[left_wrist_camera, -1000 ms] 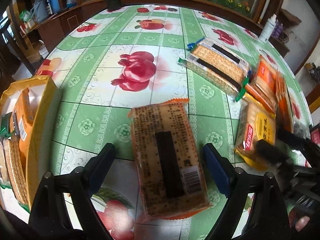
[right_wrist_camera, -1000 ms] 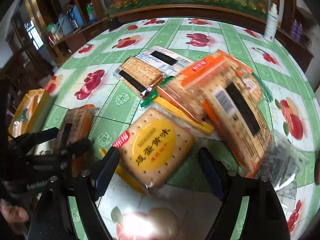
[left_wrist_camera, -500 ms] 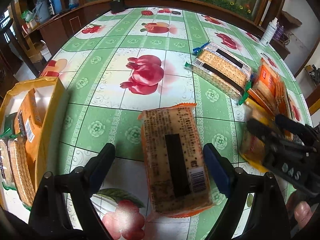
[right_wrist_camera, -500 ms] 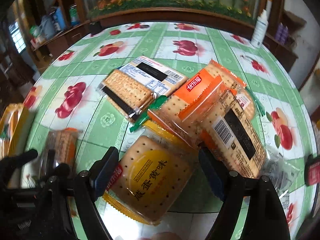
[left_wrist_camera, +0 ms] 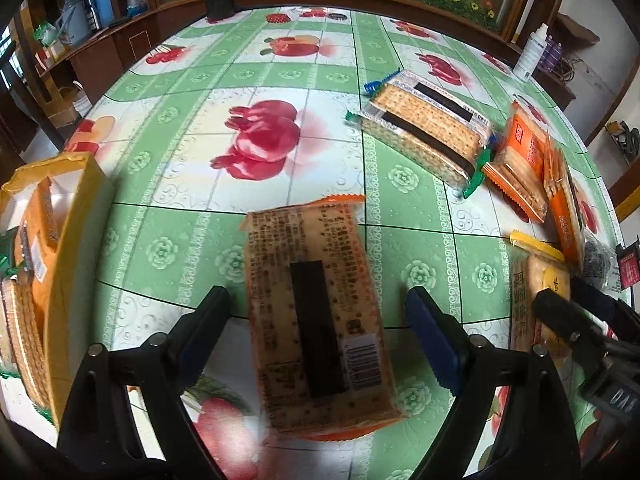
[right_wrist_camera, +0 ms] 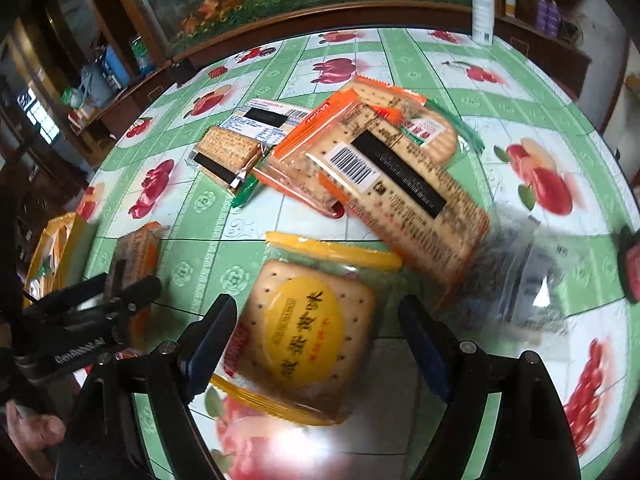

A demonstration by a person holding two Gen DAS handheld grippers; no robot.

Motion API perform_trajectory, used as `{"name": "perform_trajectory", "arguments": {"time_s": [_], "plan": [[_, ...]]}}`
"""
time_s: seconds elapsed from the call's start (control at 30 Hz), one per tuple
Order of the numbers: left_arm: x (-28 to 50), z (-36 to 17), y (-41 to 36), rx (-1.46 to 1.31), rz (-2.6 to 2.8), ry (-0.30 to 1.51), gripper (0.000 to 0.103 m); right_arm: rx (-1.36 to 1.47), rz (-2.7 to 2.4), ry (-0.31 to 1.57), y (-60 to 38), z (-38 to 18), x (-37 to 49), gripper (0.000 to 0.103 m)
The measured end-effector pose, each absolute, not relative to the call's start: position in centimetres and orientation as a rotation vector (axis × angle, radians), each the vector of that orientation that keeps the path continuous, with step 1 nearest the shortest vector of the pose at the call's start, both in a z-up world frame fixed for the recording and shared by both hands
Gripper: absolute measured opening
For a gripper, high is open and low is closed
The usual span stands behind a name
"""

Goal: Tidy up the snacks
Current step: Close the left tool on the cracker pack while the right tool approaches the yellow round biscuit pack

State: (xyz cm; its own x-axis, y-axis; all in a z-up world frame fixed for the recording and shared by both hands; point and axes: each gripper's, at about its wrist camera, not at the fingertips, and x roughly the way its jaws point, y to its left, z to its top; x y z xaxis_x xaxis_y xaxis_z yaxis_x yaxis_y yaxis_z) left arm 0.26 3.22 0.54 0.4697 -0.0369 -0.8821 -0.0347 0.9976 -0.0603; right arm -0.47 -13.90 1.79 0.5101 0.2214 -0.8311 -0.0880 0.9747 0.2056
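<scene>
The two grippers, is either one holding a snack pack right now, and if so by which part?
Neither. The left gripper straddles the orange cracker pack, the right gripper the yellow cracker pack; both stand open, pads clear of the wrappers.

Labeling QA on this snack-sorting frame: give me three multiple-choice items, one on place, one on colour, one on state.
1. Where is the yellow box in the left wrist view? A left edge; B far side; C centre
2. What colour are the end seals of the round-label cracker pack? A blue; B yellow; C green
3. The left hand-held gripper is: A clamped on a bottle; B open around the orange cracker pack; C shut, nothing near

Answers: 1 A, it sits at the left frame edge. 2 B, yellow seals at both ends. 3 B, both fingers stand clear of the pack's sides.
</scene>
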Motion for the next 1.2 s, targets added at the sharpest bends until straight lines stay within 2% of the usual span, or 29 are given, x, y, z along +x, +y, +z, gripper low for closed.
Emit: {"name": "perform_trajectory", "arguments": {"time_s": [0.17, 0.2, 0.27, 0.33, 0.37, 0.4, 0.9, 1.2], "plan": [[0.4, 0.3, 2.4, -0.022, -0.005, 1.072, 0.090, 0.052, 0.184, 1.003, -12.2, 1.3, -0.7, 0.082], [0.3, 0.3, 2.4, -0.020, -0.011, 1.065, 0.090, 0.051, 0.200, 0.989, -12.2, 1.2, -0.9, 0.075], [0.2, 0.4, 2.6, -0.027, -0.021, 1.050, 0.088, 0.060, 0.224, 0.975, -12.6, 1.0, -1.0, 0.075], [-0.1, 0.7, 2.6, -0.011, -0.028, 1.030, 0.072, 0.035, 0.227, 0.969, -12.6, 1.1, -1.0, 0.073], [-0.2, 0.8, 2.6, -0.006, -0.027, 1.023, 0.060, 0.020, 0.232, 0.966, -12.5, 1.1, -1.1, 0.073], [-0.2, 0.8, 2.7, -0.011, -0.036, 1.021, 0.058, 0.015, 0.238, 0.963, -12.5, 1.1, -1.2, 0.073], [-2.5, 2.4, 3.3, 0.016, -0.049, 0.960, 0.057, 0.040, 0.300, 0.934, -11.9, 2.6, -2.5, 0.069], [-3.1, 2.2, 4.0, -0.005, -0.043, 0.968, 0.057, 0.015, 0.308, 0.966, -10.7, 1.7, -2.1, 0.069]]}}
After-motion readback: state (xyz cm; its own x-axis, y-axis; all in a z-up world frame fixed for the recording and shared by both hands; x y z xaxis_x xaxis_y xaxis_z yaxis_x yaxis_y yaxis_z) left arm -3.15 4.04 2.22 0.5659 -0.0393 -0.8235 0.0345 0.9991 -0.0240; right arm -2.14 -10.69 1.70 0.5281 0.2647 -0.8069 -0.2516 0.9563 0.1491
